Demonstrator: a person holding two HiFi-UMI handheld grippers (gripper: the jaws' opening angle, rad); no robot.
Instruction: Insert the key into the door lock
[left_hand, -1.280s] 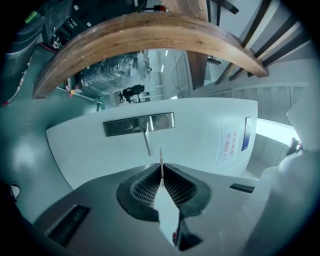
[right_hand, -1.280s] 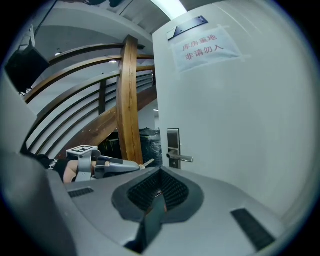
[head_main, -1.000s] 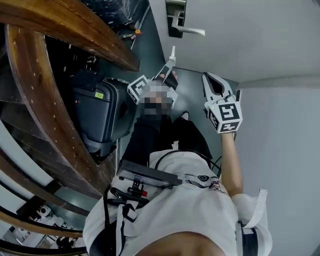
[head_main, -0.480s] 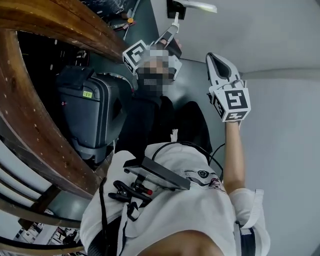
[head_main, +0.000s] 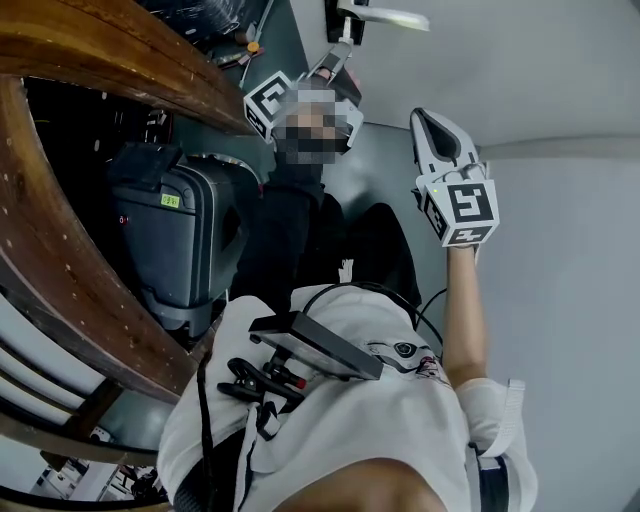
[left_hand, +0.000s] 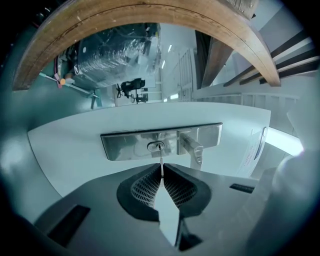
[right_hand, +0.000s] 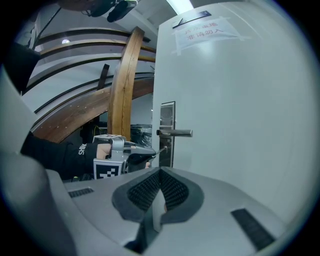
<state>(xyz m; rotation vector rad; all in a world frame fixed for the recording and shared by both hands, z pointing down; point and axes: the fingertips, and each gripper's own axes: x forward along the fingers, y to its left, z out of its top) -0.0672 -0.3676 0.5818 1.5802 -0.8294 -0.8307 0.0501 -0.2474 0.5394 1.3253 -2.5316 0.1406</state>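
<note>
A steel lock plate (left_hand: 125, 145) with a keyhole (left_hand: 155, 146) and a lever handle (left_hand: 193, 149) sits on the white door (head_main: 530, 70). My left gripper (left_hand: 161, 178) is shut on a thin key (left_hand: 161, 163). The key's tip reaches the keyhole; how far it is in, I cannot tell. In the head view the left gripper (head_main: 335, 57) is up against the lock plate (head_main: 345, 22). My right gripper (head_main: 428, 120) hangs shut and holds nothing, apart from the door to the right. The right gripper view shows the left gripper (right_hand: 149, 153), key (right_hand: 161, 149) and handle (right_hand: 175, 132).
A black suitcase (head_main: 180, 240) stands left of the person's legs. A curved wooden beam (head_main: 60, 250) arches along the left. A paper notice (right_hand: 205, 30) is taped high on the door. A black device (head_main: 310, 345) hangs at the person's chest.
The left gripper has carried the key up to the lock plate, from below the handle to the keyhole. The right gripper has stayed about where it was, still shut.
</note>
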